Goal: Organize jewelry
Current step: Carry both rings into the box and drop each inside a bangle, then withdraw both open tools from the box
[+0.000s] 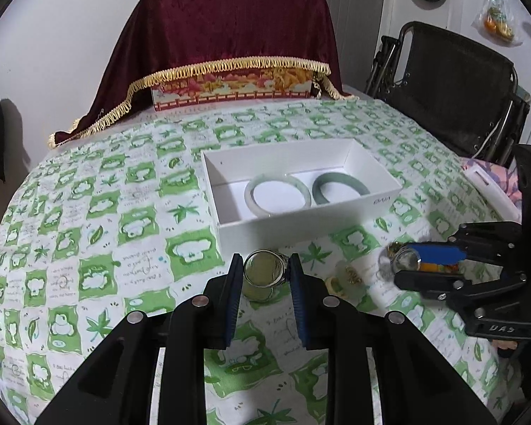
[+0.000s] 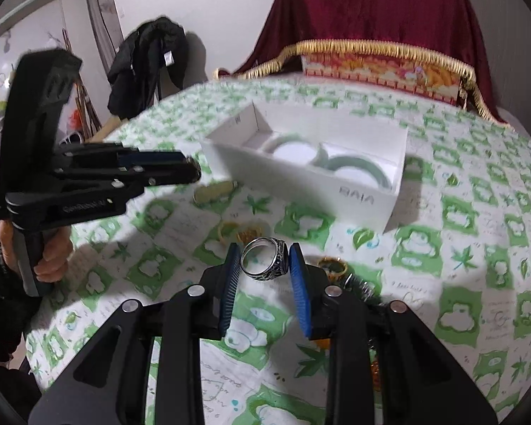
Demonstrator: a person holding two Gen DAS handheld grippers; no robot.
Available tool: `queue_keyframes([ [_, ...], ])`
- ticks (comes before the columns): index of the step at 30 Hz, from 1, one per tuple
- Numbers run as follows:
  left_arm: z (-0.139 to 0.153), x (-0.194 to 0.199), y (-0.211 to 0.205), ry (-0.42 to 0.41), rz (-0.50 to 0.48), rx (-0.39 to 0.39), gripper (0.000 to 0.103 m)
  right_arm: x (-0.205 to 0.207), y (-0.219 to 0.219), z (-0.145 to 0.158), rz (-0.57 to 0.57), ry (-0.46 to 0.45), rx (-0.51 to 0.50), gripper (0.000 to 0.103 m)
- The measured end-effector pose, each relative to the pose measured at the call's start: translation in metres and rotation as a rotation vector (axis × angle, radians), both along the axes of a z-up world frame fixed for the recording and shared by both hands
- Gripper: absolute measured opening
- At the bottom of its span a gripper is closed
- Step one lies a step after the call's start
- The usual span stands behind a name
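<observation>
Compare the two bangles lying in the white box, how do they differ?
The left bangle is pale, whitish green; the right bangle is a darker grey-green. The left bangle shows its full ring, while the right bangle's near edge is hidden behind the white box wall. The left bangle sits near the middle of the box, the right bangle toward its right end. Both lie flat, side by side, and look alike in size and round shape.

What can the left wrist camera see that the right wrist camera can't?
Only the left wrist camera shows the black folding chair and the left claw pinching a ring with a pale green stone.

Only the right wrist camera shows the black jacket, a hand on the other claw's handle, and the right claw pinching a carved silver ring.

Both show the white box holding two green bangles, and the dark red cloth.
</observation>
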State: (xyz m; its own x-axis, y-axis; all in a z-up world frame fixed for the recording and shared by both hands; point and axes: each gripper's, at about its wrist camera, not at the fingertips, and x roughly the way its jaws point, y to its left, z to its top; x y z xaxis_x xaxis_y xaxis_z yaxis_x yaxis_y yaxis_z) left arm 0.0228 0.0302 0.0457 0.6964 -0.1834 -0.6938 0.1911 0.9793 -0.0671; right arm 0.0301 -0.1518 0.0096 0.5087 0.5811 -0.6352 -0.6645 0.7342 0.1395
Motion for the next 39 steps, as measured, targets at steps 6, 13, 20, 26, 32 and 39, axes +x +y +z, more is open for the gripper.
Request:
queue_keyframes([
  [6,0.025,0.015,-0.006,-0.047,-0.021,-0.006,0.026,0.011,-0.011,0.029,-0.051,-0.062,0.065,0.027],
  [13,0.030,0.054,-0.025,-0.039,-0.075,0.017,0.026,0.052,-0.004,0.041,-0.062,-0.061,0.053,0.025],
  [20,0.005,0.088,-0.036,0.028,-0.086,0.044,0.026,0.085,0.003,0.023,-0.088,-0.008,0.035,0.025],
  [26,-0.009,0.103,-0.037,0.067,-0.091,0.047,0.026,0.094,0.002,0.015,-0.097,0.005,0.047,0.027],
  [32,-0.014,0.107,-0.034,0.083,-0.084,0.037,0.031,0.098,-0.007,0.012,-0.115,0.016,0.107,0.034],
  [39,-0.002,0.100,-0.024,0.035,-0.063,-0.006,0.058,0.093,-0.026,0.016,-0.179,-0.025,0.197,0.056],
])
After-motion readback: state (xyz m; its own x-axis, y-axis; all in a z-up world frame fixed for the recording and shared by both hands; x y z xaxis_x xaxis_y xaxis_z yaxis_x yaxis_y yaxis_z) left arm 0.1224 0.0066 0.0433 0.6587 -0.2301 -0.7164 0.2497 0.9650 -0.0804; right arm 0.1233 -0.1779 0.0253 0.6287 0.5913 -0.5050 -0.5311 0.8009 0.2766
